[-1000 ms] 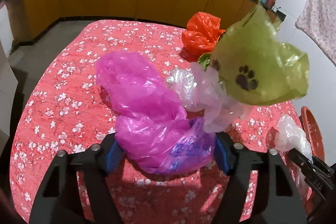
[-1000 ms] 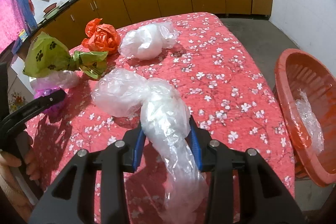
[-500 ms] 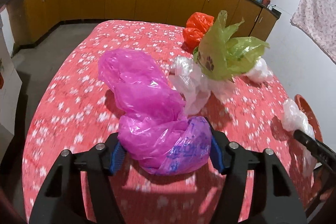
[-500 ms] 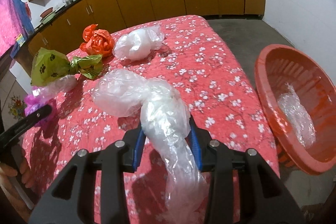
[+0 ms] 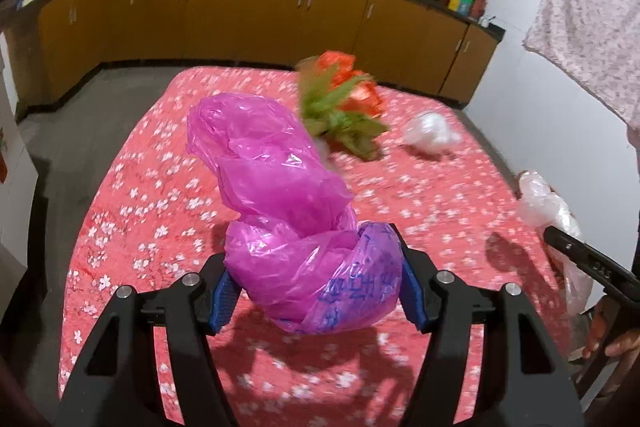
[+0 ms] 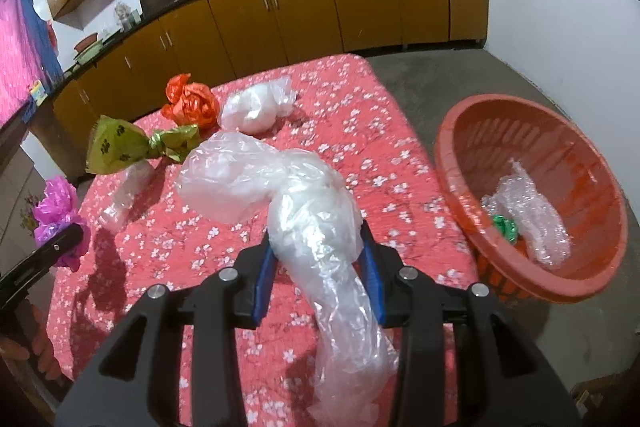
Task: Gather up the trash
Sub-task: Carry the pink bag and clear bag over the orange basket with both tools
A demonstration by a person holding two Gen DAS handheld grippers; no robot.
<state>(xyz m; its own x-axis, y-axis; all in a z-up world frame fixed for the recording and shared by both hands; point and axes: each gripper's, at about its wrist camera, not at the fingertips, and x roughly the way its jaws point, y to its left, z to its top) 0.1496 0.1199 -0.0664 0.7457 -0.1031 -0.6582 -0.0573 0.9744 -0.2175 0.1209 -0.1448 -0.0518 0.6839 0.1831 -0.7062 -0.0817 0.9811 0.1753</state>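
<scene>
Trash is in both grips: the left gripper [image 5: 314,293] pinches a pink bag [image 5: 296,227] above the desk [image 5: 160,195], and the right gripper [image 6: 318,275] pinches a clear bag [image 6: 304,223] whose tail hangs below its pads. Still on the flowered cloth lie a green paw-print bag [image 6: 120,147], an orange bag [image 6: 190,103] and a white bag [image 6: 252,109]. Right of the desk, an orange basket [image 6: 472,131] holds bubble wrap [image 6: 532,219].

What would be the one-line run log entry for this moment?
left hand-held gripper: shut on crumpled magenta plastic bag | right hand-held gripper: shut on clear plastic bag | round orange plastic basket: beside table
</scene>
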